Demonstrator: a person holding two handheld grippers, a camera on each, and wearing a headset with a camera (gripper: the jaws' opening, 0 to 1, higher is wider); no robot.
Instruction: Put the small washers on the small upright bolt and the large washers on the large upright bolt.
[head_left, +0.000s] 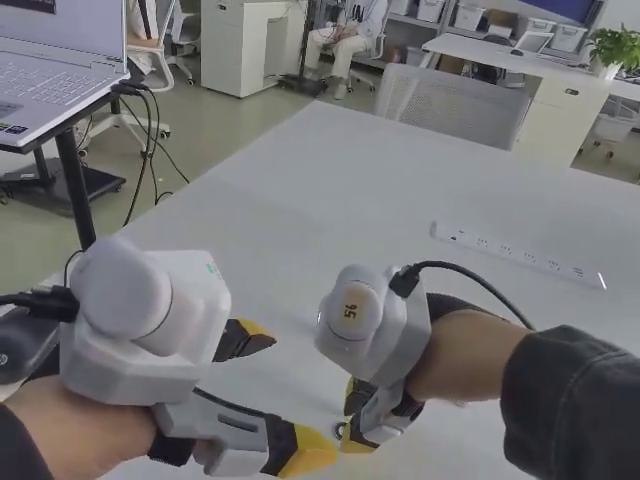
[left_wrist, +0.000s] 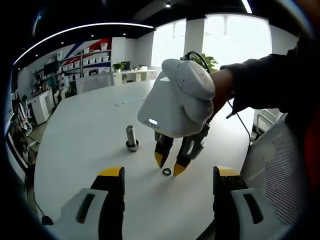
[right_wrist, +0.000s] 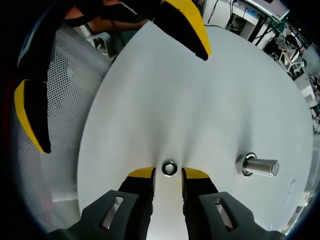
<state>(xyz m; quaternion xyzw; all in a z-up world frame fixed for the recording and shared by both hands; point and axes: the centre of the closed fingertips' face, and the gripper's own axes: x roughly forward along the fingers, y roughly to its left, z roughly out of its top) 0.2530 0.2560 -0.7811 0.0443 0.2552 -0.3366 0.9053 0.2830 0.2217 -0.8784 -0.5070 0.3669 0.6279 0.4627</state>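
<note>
Head view: left gripper (head_left: 283, 395) at lower left, jaws spread wide and empty; right gripper (head_left: 350, 415) at lower centre, tips down on the white table (head_left: 330, 200). Left gripper view: washer (left_wrist: 166, 171) flat at lower centre between the right gripper's tips, with the upright bolt (left_wrist: 131, 136) left of centre and apart from it. Right gripper view: jaws narrowly parted, flanking the washer without clamping it; bolt at right.

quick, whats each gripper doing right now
left gripper: open, holding nothing
right gripper: slightly open, tips either side of a washer, not gripping it
</note>
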